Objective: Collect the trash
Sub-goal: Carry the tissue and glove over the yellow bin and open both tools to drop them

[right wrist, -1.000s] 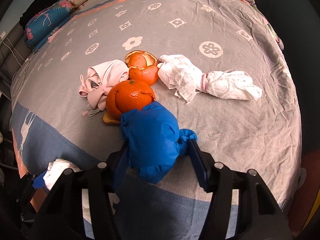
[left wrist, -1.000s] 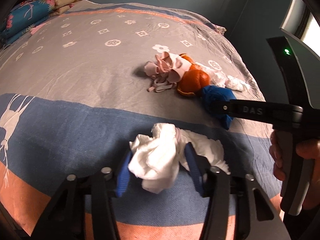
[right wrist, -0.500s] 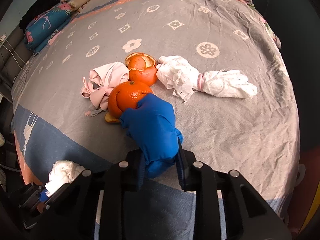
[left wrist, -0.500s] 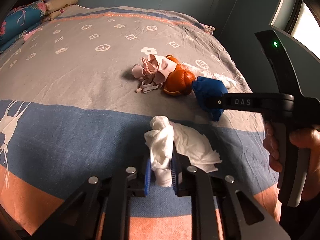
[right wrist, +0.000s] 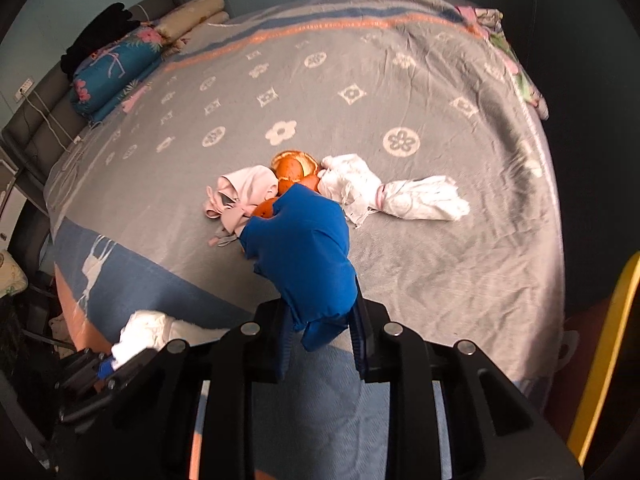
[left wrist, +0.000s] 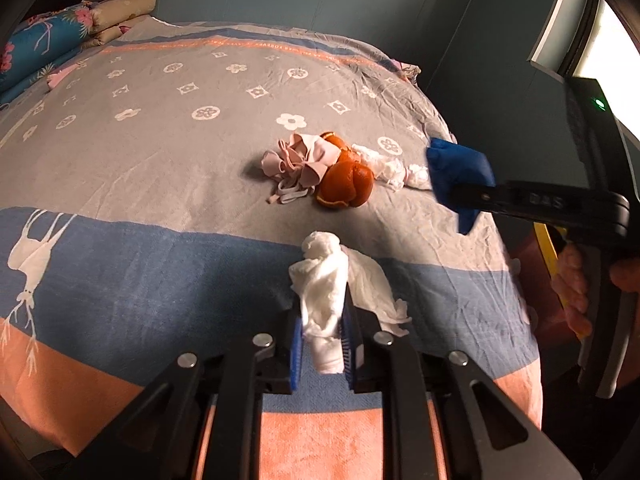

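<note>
My left gripper (left wrist: pixel 322 350) is shut on a crumpled white tissue (left wrist: pixel 324 280) and holds it above the bed's near edge. My right gripper (right wrist: pixel 320 332) is shut on a crumpled blue wad (right wrist: pixel 304 244), lifted off the bed; it also shows in the left wrist view (left wrist: pixel 456 172). On the grey bedspread lie orange peels (left wrist: pixel 346 186), a pink face mask (left wrist: pixel 298 158) and twisted white tissues (right wrist: pixel 396 196). The blue wad hides part of the peels in the right wrist view.
The bed (right wrist: pixel 400 92) fills both views, with folded quilts and pillows (right wrist: pixel 116 68) at its head. A yellow object (right wrist: pixel 604 344) stands off the bed's right side. Dark wall lies beyond the bed.
Both grippers closed, the left on the white tissue and the right on the blue wad. Both then lifted and drew back from the trash pile.
</note>
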Demonstrator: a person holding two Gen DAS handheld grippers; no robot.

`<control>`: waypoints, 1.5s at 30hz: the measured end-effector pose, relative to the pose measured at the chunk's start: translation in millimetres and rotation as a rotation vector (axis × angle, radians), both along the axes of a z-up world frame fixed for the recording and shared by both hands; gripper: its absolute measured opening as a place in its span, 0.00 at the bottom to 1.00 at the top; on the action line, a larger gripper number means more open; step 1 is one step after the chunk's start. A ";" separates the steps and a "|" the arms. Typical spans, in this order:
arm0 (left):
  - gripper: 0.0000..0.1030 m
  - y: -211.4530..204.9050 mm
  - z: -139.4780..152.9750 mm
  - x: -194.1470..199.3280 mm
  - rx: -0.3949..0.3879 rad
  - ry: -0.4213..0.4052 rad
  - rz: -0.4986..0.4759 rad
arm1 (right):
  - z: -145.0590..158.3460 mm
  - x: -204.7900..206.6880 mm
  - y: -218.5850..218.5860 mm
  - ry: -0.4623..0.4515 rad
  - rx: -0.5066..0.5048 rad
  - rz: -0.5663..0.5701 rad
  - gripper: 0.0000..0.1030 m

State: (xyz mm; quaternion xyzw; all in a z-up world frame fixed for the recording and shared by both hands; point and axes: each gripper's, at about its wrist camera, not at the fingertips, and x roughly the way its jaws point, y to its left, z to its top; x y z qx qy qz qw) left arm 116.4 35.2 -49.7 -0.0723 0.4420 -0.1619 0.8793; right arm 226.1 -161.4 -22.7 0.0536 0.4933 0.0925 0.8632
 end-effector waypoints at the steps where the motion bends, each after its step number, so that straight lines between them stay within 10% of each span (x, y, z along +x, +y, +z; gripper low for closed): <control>1: 0.14 0.1 1.8 -0.9 0.003 -0.003 0.002 | 6.0 -6.4 -3.6 -0.009 -0.007 0.005 0.23; 45: 0.14 -137.7 79.8 -25.8 -0.040 -0.111 -0.226 | 80.0 -125.3 -190.9 -0.216 0.122 -0.216 0.24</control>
